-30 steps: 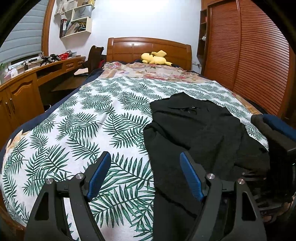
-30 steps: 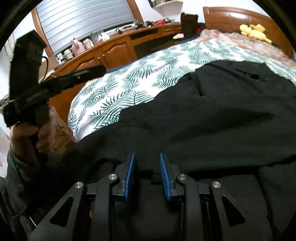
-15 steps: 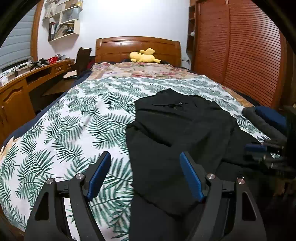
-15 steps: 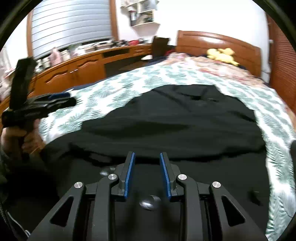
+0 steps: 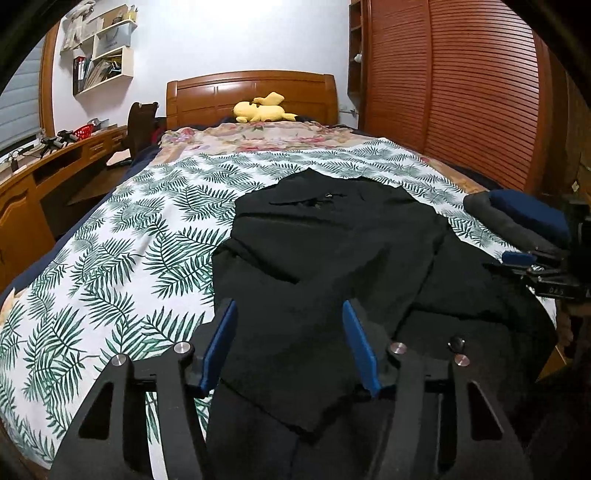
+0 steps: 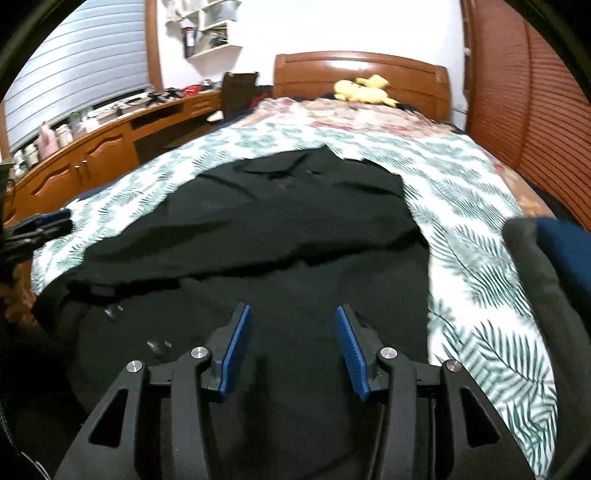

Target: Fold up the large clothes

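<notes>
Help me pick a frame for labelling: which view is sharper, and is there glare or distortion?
Left wrist view: sharp; black garment underexposed, folds hard to read. Right wrist view: motion-blurred, leaf-print bedspread smeared, white wall blown out. Both: strong fisheye bending, dark corners.

Setting: bedroom in a home. Evidence: bed (image 5: pixel 122 236) with palm-leaf cover and carved wooden headboard (image 5: pixel 251 94); yellow plush toy (image 5: pixel 262 109) at the head; floral quilt (image 5: pixel 258 134) below it; louvred wooden wardrobe doors (image 5: pixel 461 92) along one side; built-in wooden worktop (image 6: pixel 110 147) with cupboards and bottles under a shuttered window (image 6: pixel 81 66); wall shelves (image 5: pixel 103 62) holding books and papers.
</notes>
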{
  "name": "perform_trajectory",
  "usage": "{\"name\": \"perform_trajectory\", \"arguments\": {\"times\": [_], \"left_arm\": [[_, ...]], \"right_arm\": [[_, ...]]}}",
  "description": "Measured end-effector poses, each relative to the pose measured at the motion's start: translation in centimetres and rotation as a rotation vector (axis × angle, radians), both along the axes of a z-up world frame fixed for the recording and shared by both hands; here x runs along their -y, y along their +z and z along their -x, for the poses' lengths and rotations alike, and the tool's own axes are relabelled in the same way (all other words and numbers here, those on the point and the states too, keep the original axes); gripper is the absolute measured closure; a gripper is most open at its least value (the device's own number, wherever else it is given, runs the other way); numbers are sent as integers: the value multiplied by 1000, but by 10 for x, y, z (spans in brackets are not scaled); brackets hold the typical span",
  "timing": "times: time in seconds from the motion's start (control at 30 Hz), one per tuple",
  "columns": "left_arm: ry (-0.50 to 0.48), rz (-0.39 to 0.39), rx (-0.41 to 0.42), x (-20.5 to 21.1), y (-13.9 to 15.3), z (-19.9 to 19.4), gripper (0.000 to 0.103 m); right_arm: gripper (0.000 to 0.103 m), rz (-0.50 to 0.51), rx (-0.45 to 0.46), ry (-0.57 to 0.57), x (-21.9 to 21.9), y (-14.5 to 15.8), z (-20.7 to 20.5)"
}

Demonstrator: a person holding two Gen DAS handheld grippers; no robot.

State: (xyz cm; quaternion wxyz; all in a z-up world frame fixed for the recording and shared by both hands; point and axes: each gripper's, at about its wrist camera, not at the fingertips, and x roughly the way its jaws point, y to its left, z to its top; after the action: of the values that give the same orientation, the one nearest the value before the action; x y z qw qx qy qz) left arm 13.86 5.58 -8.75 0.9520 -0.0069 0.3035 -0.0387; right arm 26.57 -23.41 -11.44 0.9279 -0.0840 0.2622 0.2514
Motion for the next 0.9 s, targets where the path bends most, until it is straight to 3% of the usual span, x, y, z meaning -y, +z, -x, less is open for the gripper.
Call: {"name": "perform_trajectory", "arguments": {"times": [0.27,0.47,0.7,0.9], "left_arm": [[8,-9,-16,2,-10,25,43],[32,-21,-67,-10,-26,39,44],[65,-23,-106,-28,-40,43,44],[75,-26,-140,-37,-55,45,43]], "right_arm": [[52,18,-41,-73,22,-3,28],[41,42,-63,-117,49,4,42],[41,24,-135,-182,68,1,46],[41,19,-142,-182,71,0,64]]}}
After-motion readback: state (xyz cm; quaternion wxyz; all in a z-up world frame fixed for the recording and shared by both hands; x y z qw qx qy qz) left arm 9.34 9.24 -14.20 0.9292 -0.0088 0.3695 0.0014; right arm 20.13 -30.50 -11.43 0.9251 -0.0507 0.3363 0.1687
